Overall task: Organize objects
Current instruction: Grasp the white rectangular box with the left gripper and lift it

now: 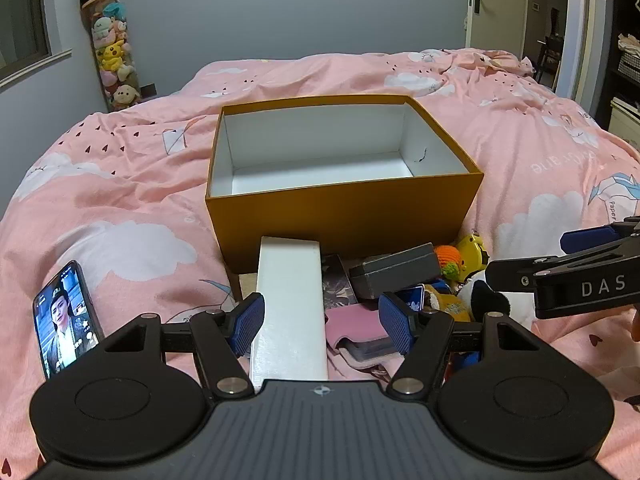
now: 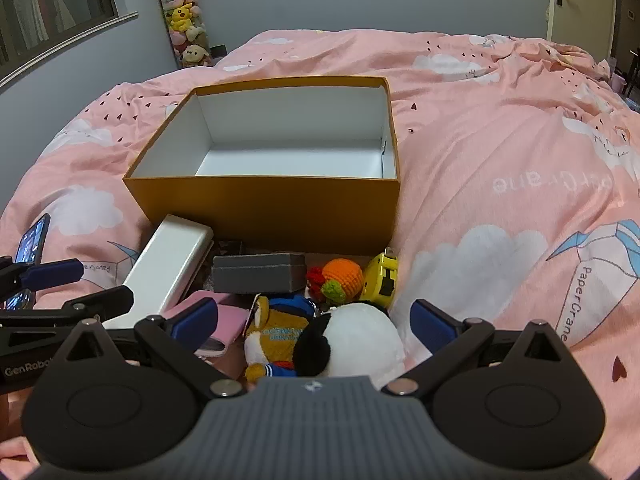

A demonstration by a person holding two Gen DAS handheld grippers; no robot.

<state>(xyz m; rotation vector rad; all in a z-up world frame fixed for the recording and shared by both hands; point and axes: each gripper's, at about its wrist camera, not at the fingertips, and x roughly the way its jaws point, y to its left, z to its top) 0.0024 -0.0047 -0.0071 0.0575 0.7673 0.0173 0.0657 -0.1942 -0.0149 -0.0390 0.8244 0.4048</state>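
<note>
**Box empty, pile untouched: sorting has barely begun**

Left wrist view: blue pads of the left gripper (image 1: 322, 326) stand wide, holding nothing, with the long white box (image 1: 290, 308) lying between them; the left pad looks just beside its edge, though I cannot tell whether it touches. To the right of it sit a pink case (image 1: 354, 330), a grey box (image 1: 394, 274), an orange crocheted toy (image 1: 450, 260) and a yellow tape measure (image 1: 474, 250). Beyond the pile stands the orange cardboard box (image 1: 344, 216), open and with nothing inside. A phone (image 1: 64, 320) with a lit screen lies apart on the pink duvet (image 1: 120, 184), at the left.

Right wrist view: the right gripper (image 2: 314, 326) is spread fully, gripping nothing, above a panda plush (image 2: 356, 336) and a small brown plush (image 2: 274, 334). The orange cardboard box shows its bare white floor here too.

Judging by this, 0 items are stowed; the whole pile in front of the box is left to move, and the white box looks the likely first pick.
</note>
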